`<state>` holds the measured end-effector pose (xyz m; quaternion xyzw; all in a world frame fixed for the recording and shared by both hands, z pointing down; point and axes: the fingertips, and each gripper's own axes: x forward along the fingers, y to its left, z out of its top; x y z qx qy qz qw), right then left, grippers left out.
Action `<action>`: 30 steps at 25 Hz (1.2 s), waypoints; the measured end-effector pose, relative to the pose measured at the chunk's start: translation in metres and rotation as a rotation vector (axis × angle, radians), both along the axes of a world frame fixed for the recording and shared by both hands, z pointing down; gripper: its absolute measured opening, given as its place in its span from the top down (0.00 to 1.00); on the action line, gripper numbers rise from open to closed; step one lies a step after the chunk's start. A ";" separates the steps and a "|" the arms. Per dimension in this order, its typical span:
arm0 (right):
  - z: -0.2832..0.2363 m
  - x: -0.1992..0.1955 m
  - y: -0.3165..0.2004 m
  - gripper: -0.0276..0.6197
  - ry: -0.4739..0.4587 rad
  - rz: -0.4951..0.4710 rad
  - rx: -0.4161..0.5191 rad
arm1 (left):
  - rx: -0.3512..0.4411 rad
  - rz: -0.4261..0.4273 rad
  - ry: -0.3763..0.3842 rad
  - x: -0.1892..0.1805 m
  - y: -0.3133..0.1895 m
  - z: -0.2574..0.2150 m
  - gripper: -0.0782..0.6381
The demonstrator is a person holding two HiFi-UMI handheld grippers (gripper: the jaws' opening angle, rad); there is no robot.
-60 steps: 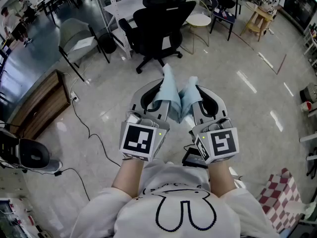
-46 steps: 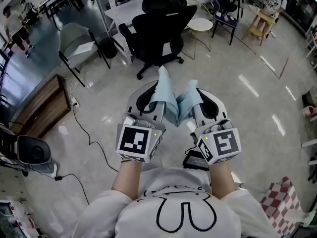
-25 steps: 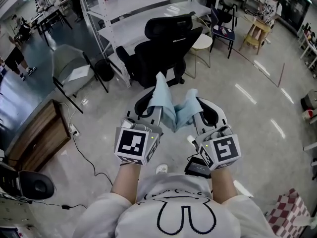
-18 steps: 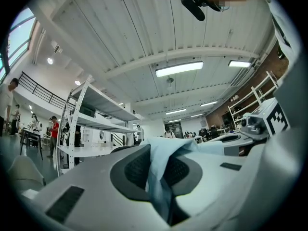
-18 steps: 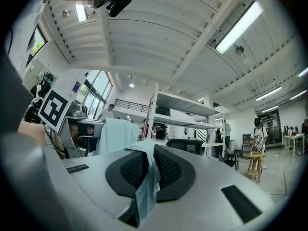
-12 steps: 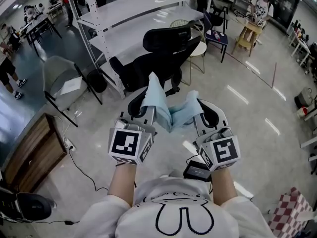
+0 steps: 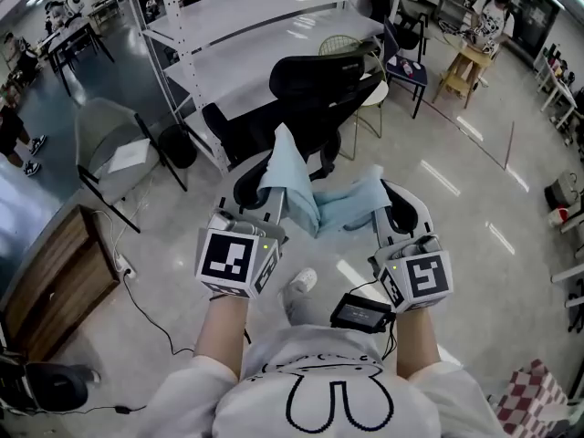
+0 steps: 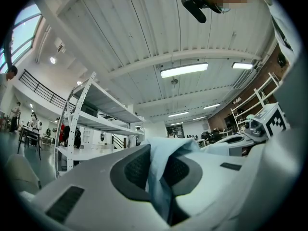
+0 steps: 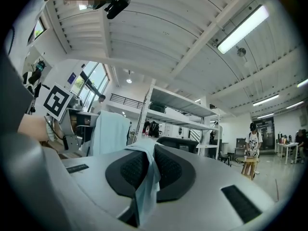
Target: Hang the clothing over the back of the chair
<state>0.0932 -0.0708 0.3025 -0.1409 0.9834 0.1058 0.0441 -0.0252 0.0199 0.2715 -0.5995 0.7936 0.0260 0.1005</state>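
A light blue piece of clothing (image 7: 315, 199) stretches between my two grippers, held up at chest height. My left gripper (image 7: 274, 167) is shut on one end of the clothing (image 8: 161, 177), which pokes up between its black pads (image 8: 134, 170). My right gripper (image 7: 388, 190) is shut on the other end of the clothing (image 9: 144, 177). A black office chair (image 7: 319, 94) with a headrest stands just ahead of both grippers, its back facing me. Over the right gripper's jaws the chair's top (image 9: 180, 143) shows close by.
A white metal shelving rack (image 7: 246, 26) stands behind the chair. A grey folding chair (image 7: 114, 149) is at the left, a wooden cabinet (image 7: 46, 272) nearer left with a cable (image 7: 146, 313) on the floor. A round stool (image 7: 370, 94) and a dark blue chair (image 7: 406, 57) are at the right.
The black chair has come closer as I walked toward it. My grippers have drawn apart, and the cloth now spreads wider between them.
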 end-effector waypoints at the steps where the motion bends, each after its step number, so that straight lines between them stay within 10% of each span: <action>1: 0.000 -0.005 -0.005 0.94 0.000 0.002 0.003 | 0.001 -0.002 -0.002 -0.006 -0.004 0.000 0.83; 30: -0.081 -0.131 -0.209 0.94 -0.120 0.224 0.117 | 0.065 0.019 -0.180 -0.235 -0.162 -0.100 0.82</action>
